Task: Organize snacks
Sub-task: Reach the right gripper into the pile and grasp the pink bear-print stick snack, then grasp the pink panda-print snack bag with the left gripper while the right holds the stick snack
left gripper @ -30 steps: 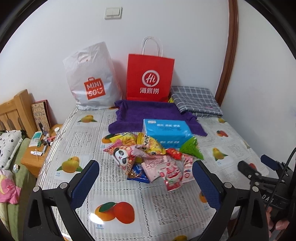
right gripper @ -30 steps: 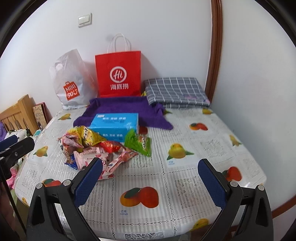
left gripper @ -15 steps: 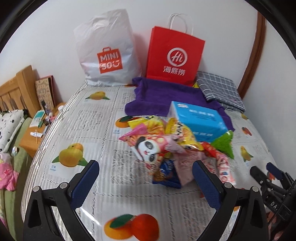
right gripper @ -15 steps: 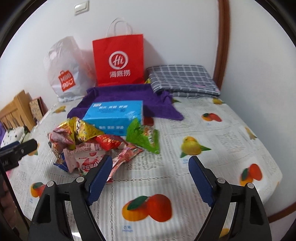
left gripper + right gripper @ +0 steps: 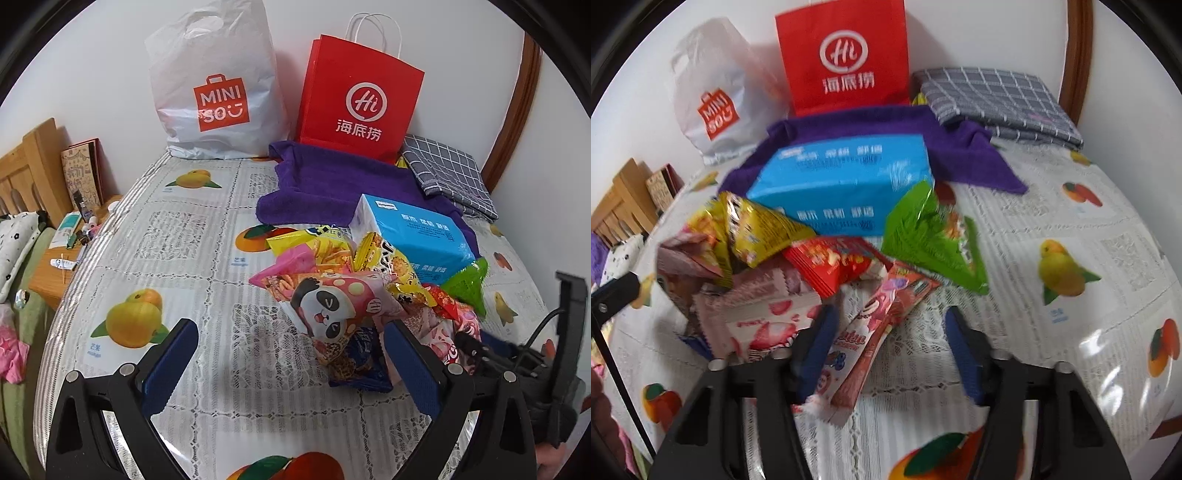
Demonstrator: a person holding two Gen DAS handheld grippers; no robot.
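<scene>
A wooden headboard (image 5: pixel 33 166) and a small bedside stand (image 5: pixel 66 266) cluttered with bits sit off the left edge of the table (image 5: pixel 177 236), which wears a lace-and-fruit print cover. Along the table's far edge, from left to right, stand a white shopping bag (image 5: pixel 216 92), a red paper bag (image 5: pixel 360 99) and a folded checked cloth (image 5: pixel 448 173) in the far right corner. A purple towel (image 5: pixel 325 188) spreads in front of the red bag, and a blue tissue pack (image 5: pixel 410 236) rests on its near side.

The snacks (image 5: pixel 343 291) lie heaped near the middle of the table, just in front of the tissue pack: a panda packet (image 5: pixel 328 314) on the left of the heap, yellow packets (image 5: pixel 750 229) behind it, a red one (image 5: pixel 834 266) in the middle, a green packet (image 5: pixel 931 236) on the right.

The left gripper (image 5: pixel 291 362) hangs with its blue fingers spread wide; the panda packet's near edge lies between them, untouched by the pads as far as I can see. The right gripper (image 5: pixel 890 350) sits over the near right side of the heap, its jaws narrowing, with a long pink packet (image 5: pixel 871 336) lying between them beside the left finger (image 5: pixel 816 347); the right finger is clear of it.
</scene>
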